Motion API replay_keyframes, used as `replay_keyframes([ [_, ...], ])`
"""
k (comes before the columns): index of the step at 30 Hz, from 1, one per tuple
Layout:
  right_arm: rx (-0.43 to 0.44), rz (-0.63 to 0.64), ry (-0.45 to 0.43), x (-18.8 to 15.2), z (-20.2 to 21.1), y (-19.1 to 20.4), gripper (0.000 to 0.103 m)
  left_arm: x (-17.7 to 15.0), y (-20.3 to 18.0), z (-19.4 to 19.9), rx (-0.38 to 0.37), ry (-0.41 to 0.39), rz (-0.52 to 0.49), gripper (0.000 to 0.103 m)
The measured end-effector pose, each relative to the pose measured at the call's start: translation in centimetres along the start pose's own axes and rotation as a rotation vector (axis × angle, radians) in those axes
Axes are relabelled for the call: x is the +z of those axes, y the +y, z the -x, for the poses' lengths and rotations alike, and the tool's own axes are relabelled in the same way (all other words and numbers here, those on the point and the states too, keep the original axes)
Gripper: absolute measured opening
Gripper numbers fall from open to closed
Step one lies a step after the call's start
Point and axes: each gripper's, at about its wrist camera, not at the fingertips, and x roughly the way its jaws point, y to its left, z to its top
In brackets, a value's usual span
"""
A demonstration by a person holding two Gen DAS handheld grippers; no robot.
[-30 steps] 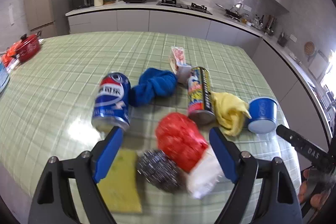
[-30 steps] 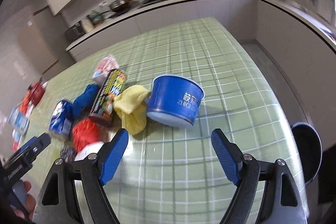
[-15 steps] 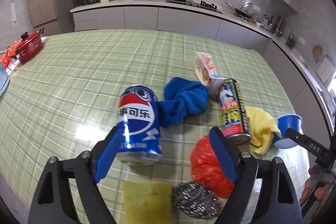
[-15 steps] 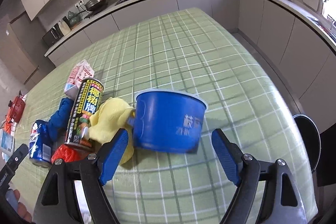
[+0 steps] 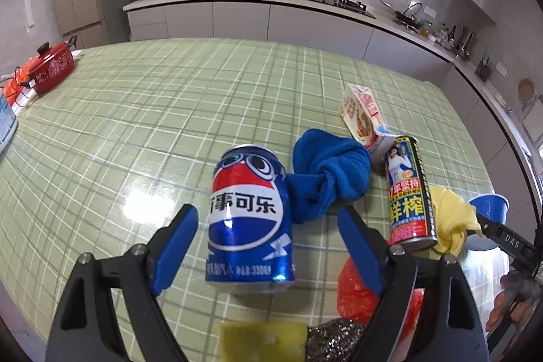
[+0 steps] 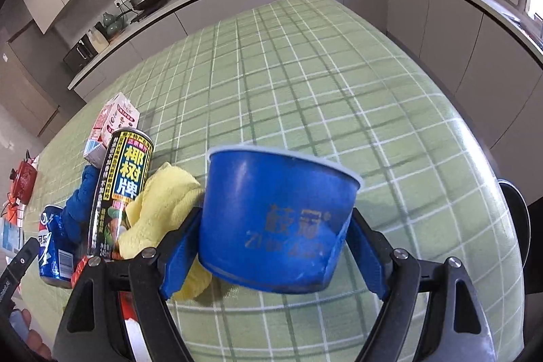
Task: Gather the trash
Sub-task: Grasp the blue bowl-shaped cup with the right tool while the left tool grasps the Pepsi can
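Standing upright on the green checked table, the blue cola can sits between the spread fingers of the left gripper, with a clear gap on each side, so nothing is grasped there. Just right of the can lies a knotted blue cloth, and beyond that a tall drink can with a small carton behind it. A yellow cloth lies right of the tall can. Near the cola can's base are a red bag, a yellow sponge and a steel scourer.

The blue paper cup stands on the table farther right, between the right gripper's blue fingers; they sit right at its sides, but whether they press on it cannot be told.
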Motion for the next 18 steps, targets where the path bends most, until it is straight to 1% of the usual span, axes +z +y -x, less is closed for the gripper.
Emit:
replay_keyframes([
  [2, 0.002, 0.000, 0.002, 0.2, -0.2, 0.2, 0.083, 0.2, 0.2, -0.3, 0.000, 0.005, 0.001, 0.086],
  [3, 0.000, 0.001, -0.003, 0.2, -0.2, 0.3, 0.081, 0.3, 0.3, -0.5, 0.001, 0.006, 0.001, 0.086],
  [7, -0.027, 0.019, -0.034, 0.3, -0.1, 0.6, 0.080, 0.5, 0.9, -1.2, 0.002, 0.023, 0.011, 0.086],
  [12, -0.079, 0.027, -0.125, 0.5, 1.5, 0.8, 0.080, 0.8, 1.1, -2.3, -0.010, 0.052, 0.018, 0.086],
  [15, -0.073, 0.032, -0.165, 0.8, 2.5, 1.2, 0.080, 0.7, 1.3, -3.4, -0.006, 0.084, 0.021, 0.086],
  [18, -0.053, 0.043, -0.180, 1.0, 3.1, 1.9, 0.080, 0.5, 1.6, -4.0, -0.008, 0.105, 0.031, 0.086],
])
